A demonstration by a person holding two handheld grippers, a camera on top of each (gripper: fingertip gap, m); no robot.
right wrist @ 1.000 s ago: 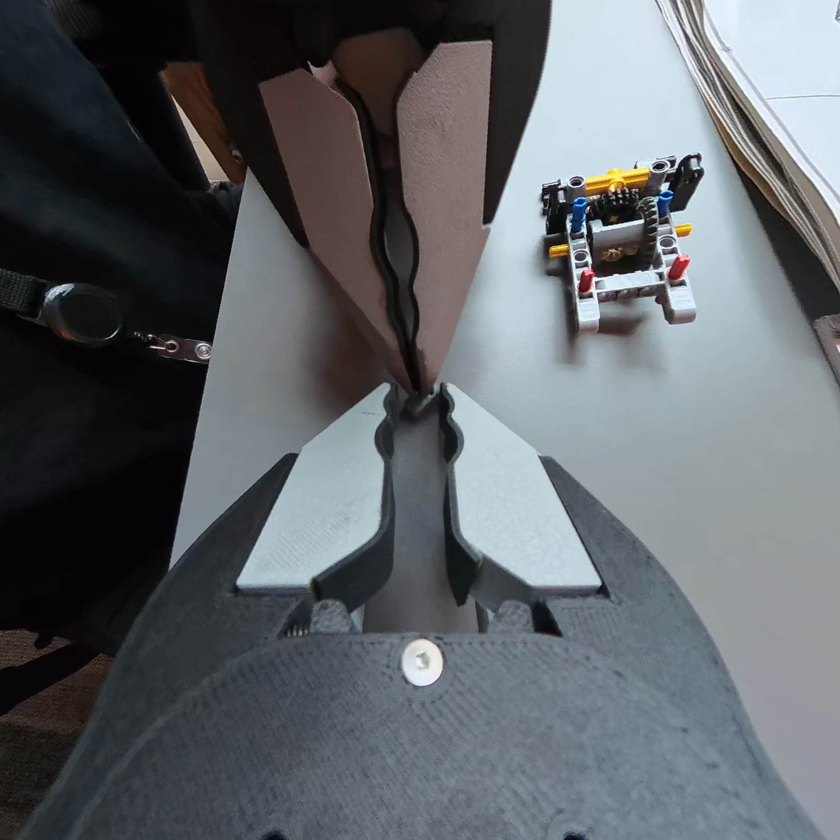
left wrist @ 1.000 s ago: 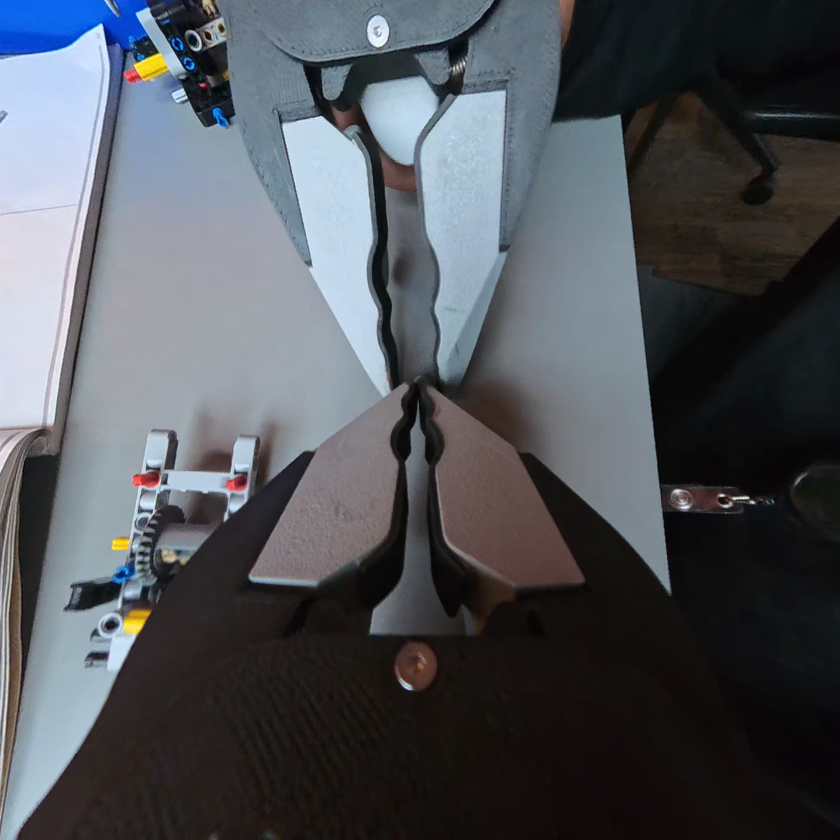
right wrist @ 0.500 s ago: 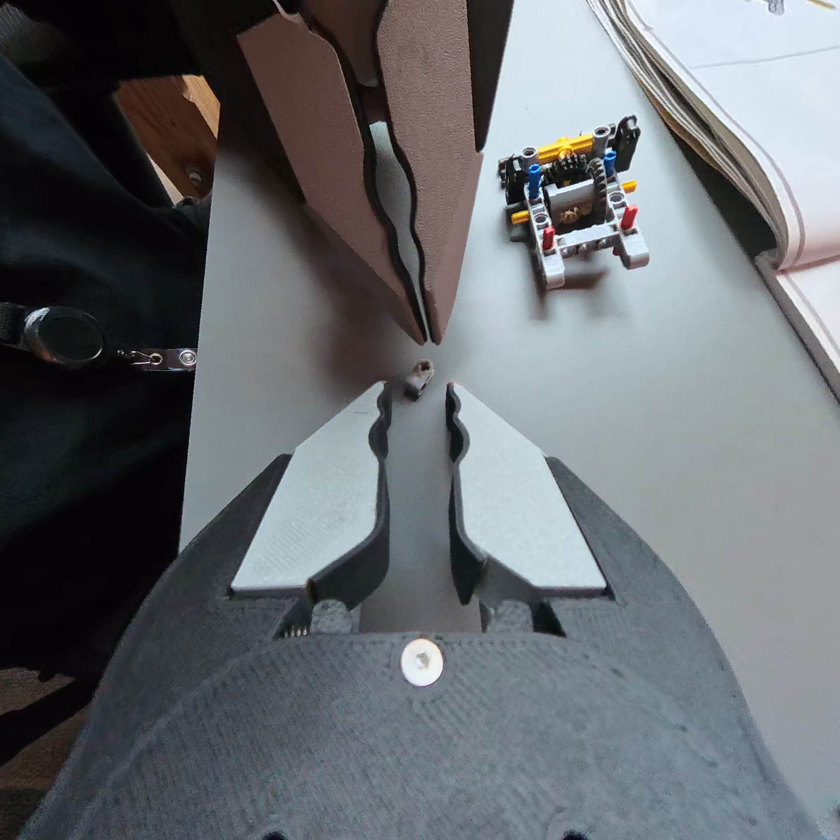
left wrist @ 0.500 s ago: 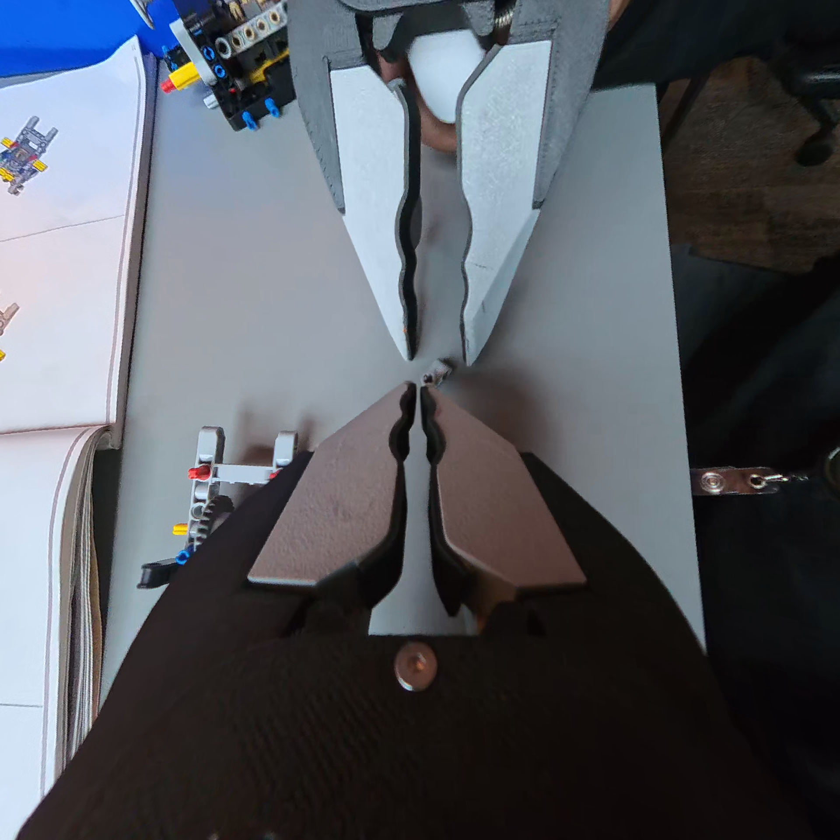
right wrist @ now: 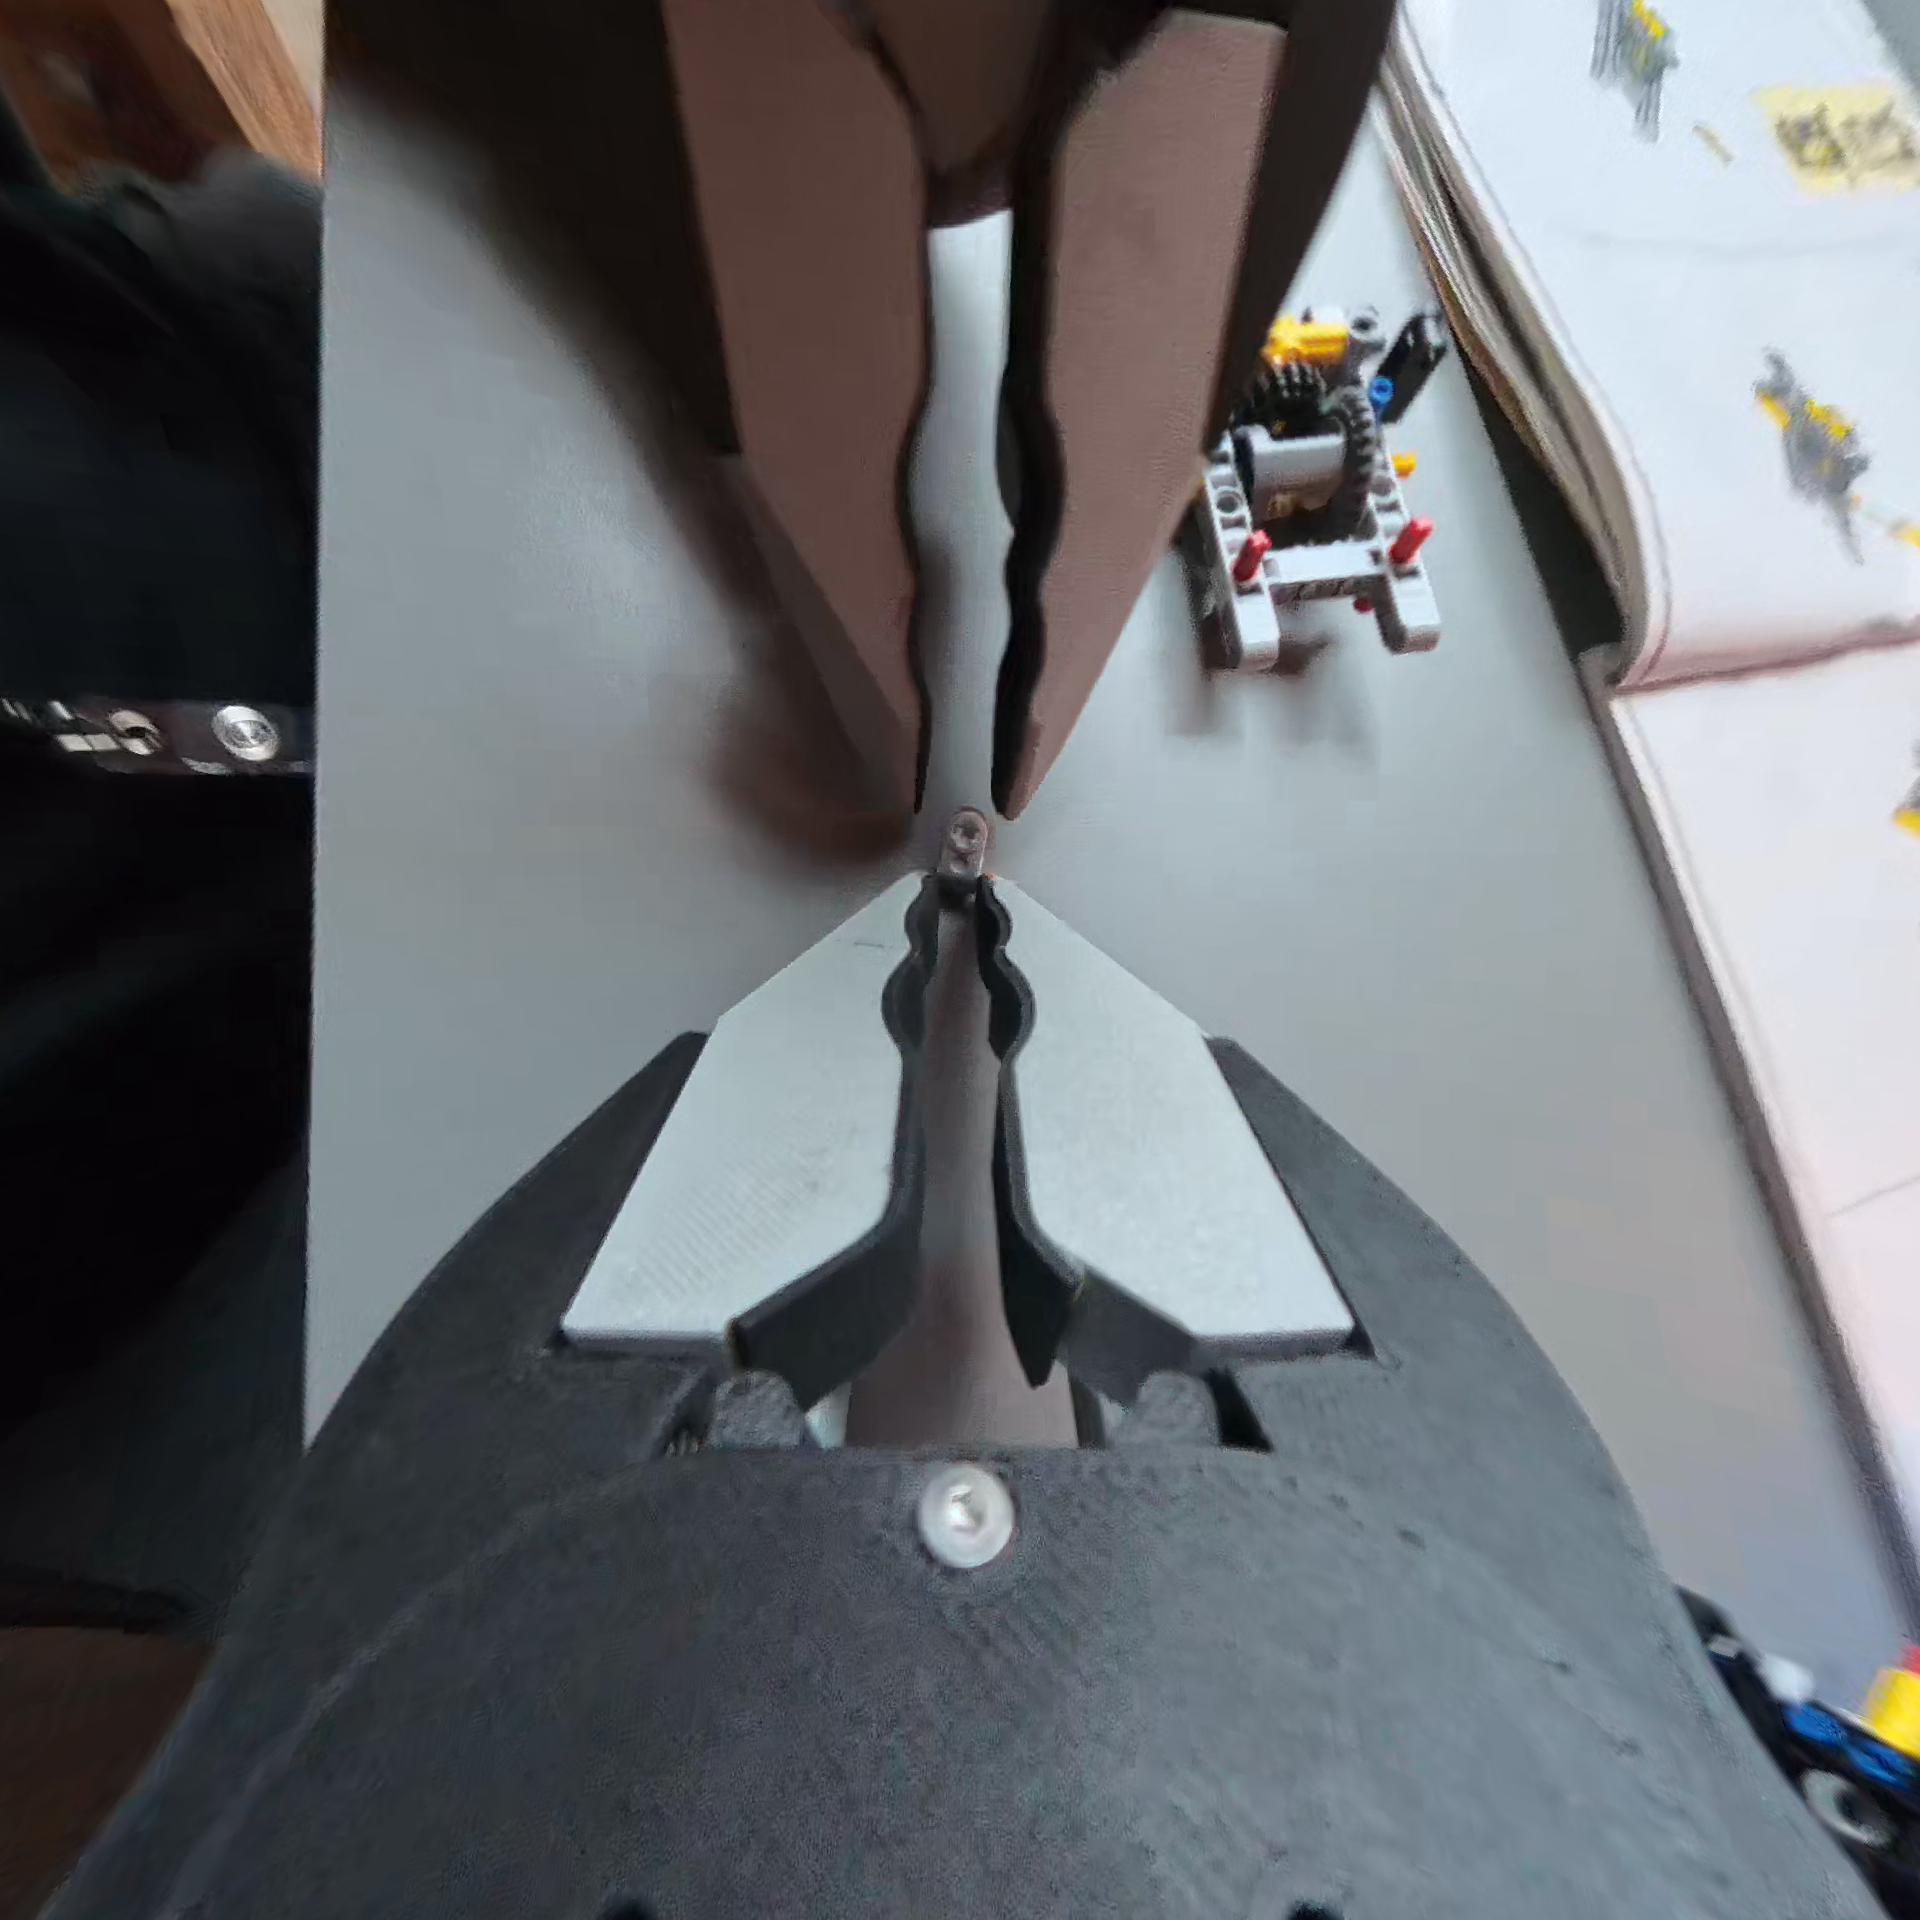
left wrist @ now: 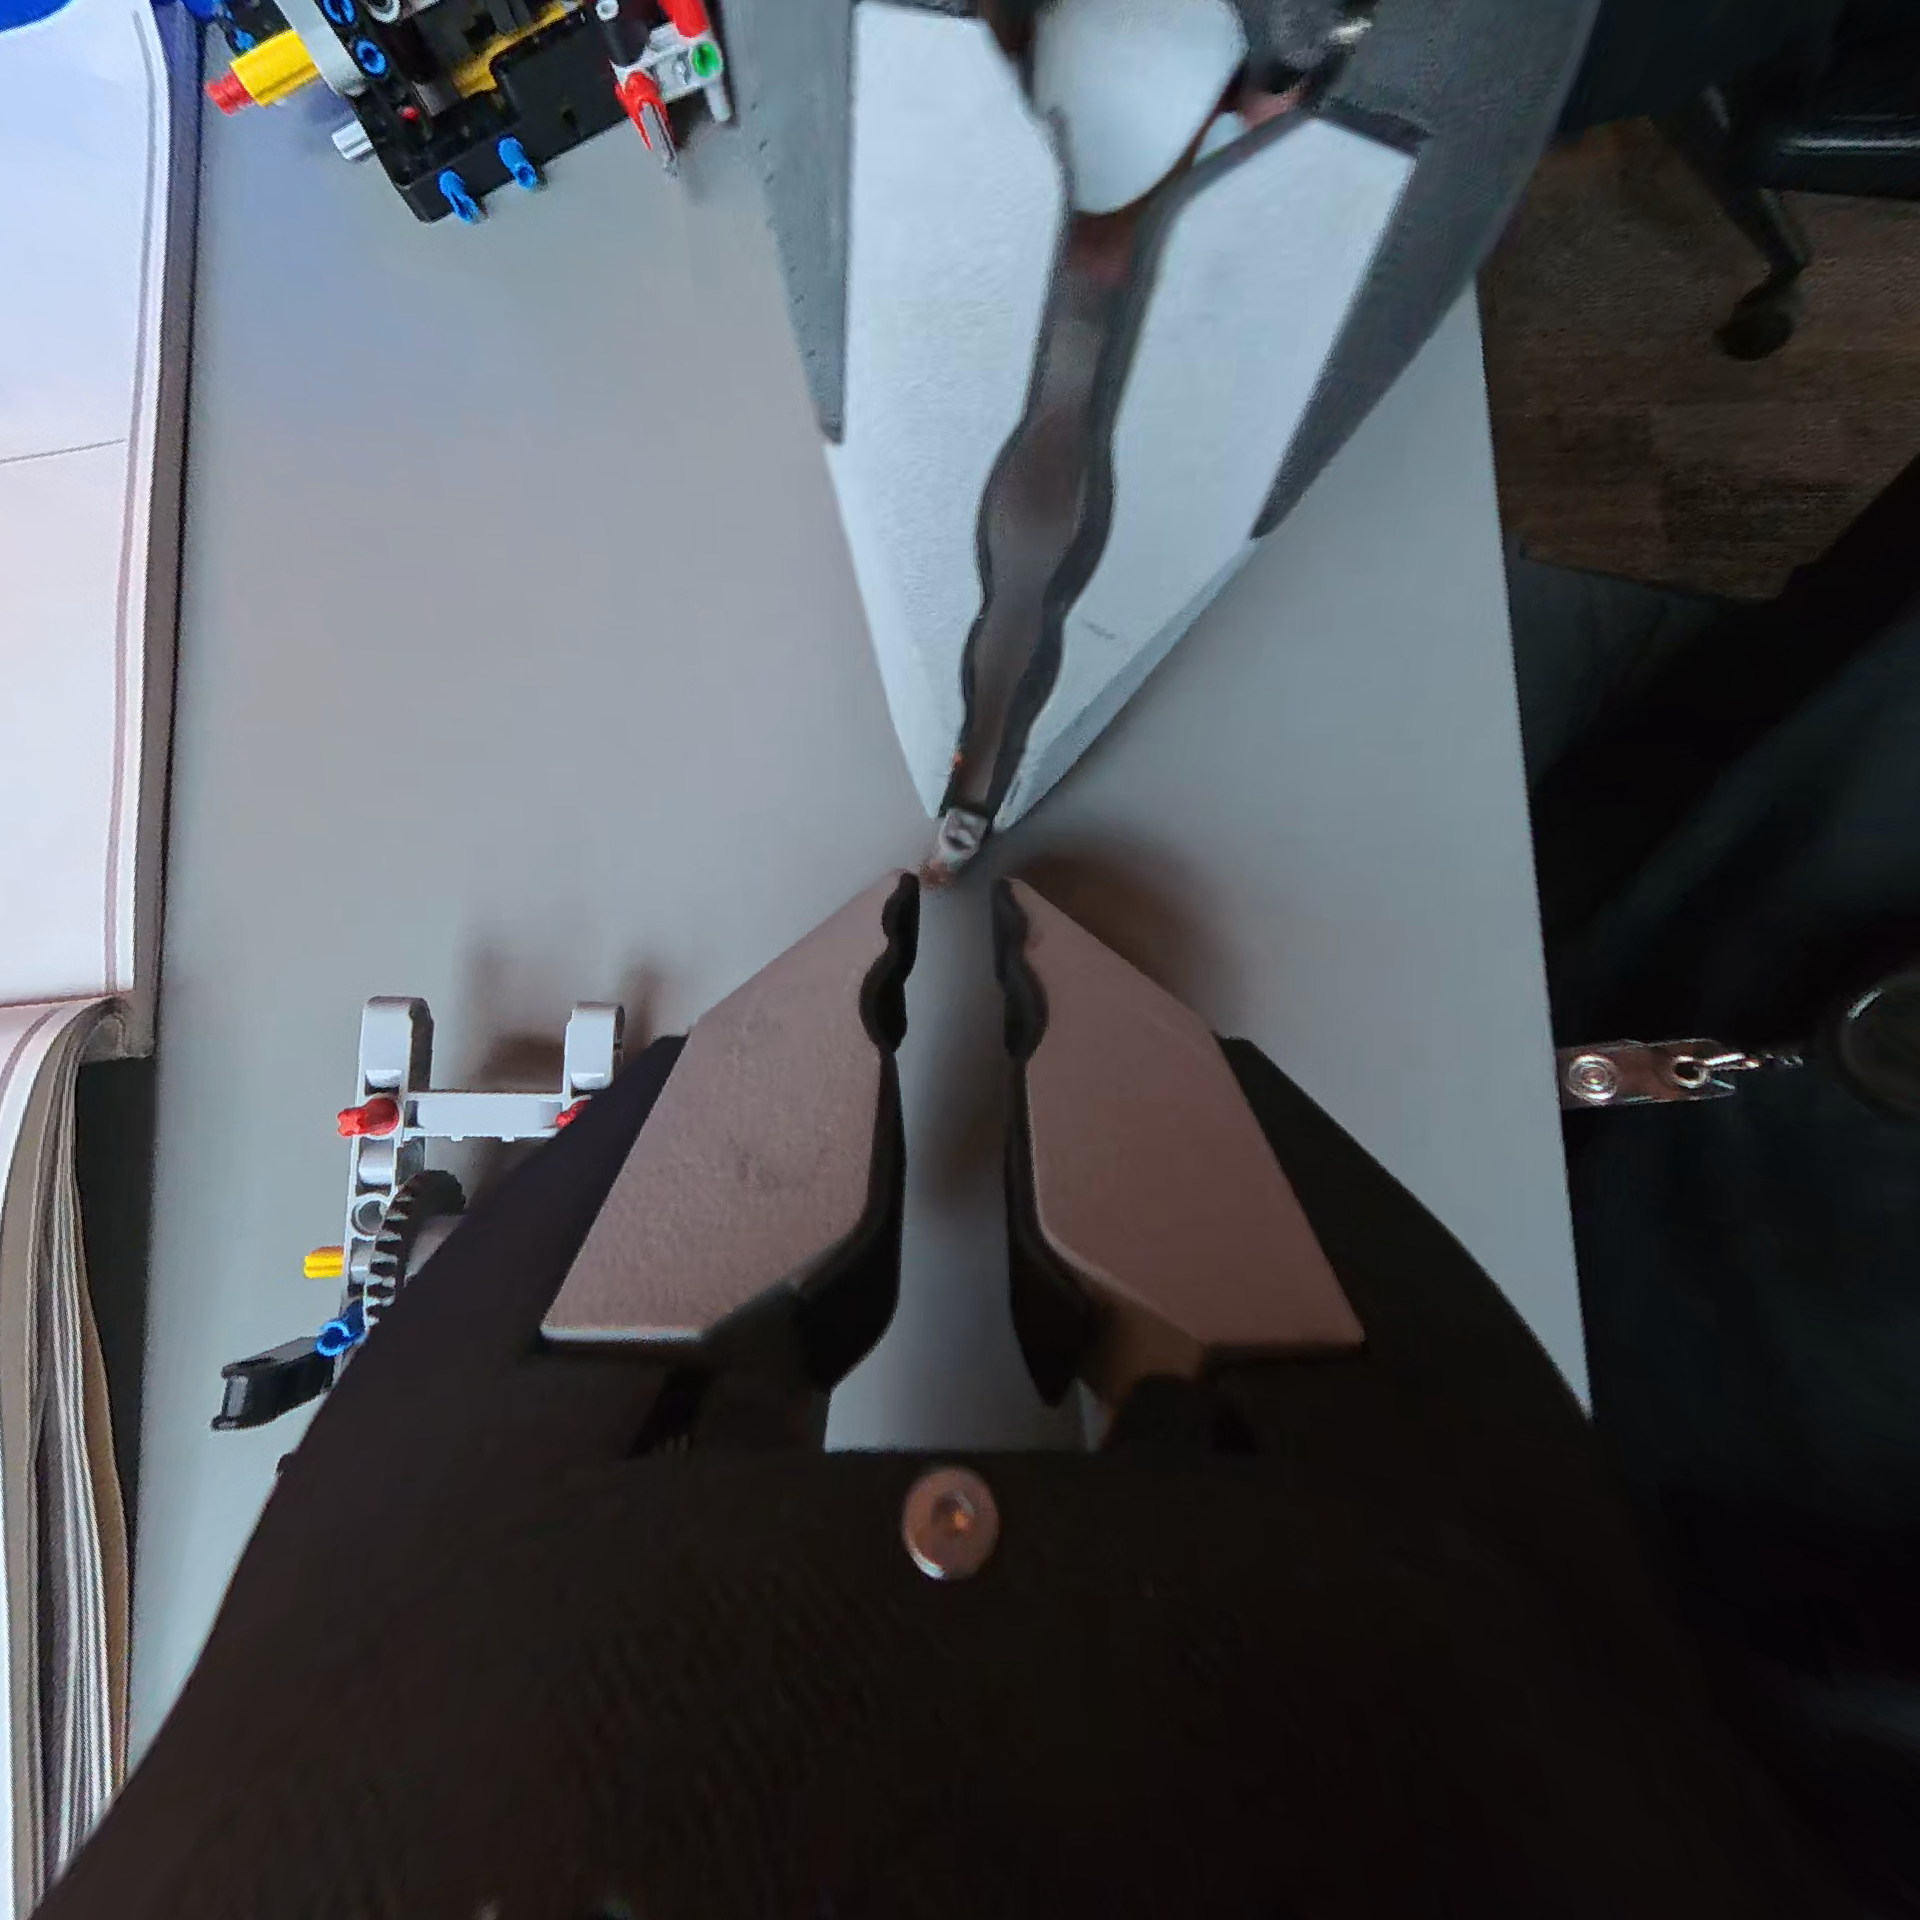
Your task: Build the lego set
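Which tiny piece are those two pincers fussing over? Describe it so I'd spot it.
On the grey table, find where the two pincers meet tip to tip. The grey-fingered right gripper pinches a tiny dark grey Lego connector with a hole through it, far smaller than the colourful grey-framed gear assembly nearby.

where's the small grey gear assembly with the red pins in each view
Left wrist view: the grey gear assembly sits at lower left on the table, partly hidden behind the left claw's dark body.
Right wrist view: the same assembly sits at upper right, right of the left claw's brown fingers.
Shared landmark: the open instruction booklet lies just beyond the assembly in both.
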